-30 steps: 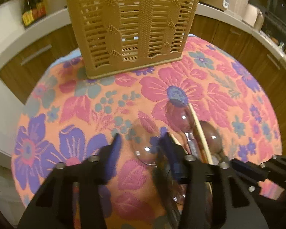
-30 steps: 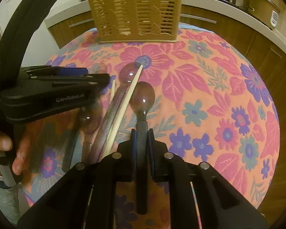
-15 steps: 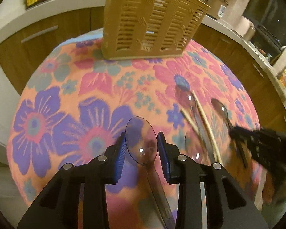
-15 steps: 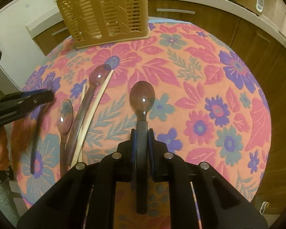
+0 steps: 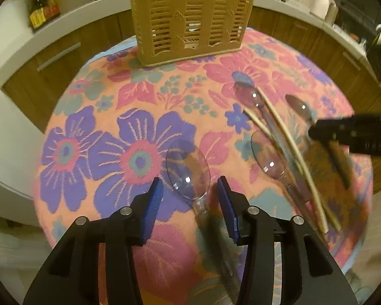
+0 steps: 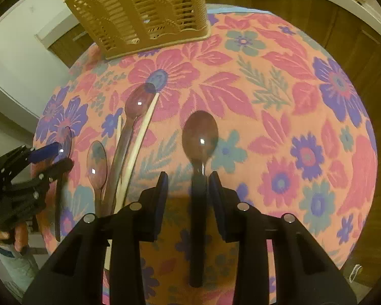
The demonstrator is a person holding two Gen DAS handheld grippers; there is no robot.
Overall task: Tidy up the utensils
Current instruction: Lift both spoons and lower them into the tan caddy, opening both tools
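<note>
A clear plastic spoon [image 5: 188,167] lies on the flowered tablecloth [image 5: 101,152] between the blue pads of my left gripper [image 5: 190,193]. Its jaws are opening and neither pad touches it. A dark spoon [image 6: 200,137] rests on the cloth with its handle between the pads of my right gripper [image 6: 189,185], whose jaws are also opening, a gap showing on the left side. Between the two lie a purple spoon [image 6: 139,101], a small clear spoon [image 6: 97,162] and pale chopsticks [image 6: 139,139]. A tan slotted utensil basket [image 5: 190,20] stands at the table's far edge.
The round table drops off on all sides, with wooden cabinets and a white counter [image 5: 71,17] behind. Bottles [image 5: 42,7] stand on the counter at left. A person's hand [image 6: 2,236] holds the left gripper [image 6: 50,157] at the table's left edge.
Both pairs of jaws have widened off their spoons. The left gripper carried the clear spoon left, away from the pile, and the right gripper carried the dark spoon right.
</note>
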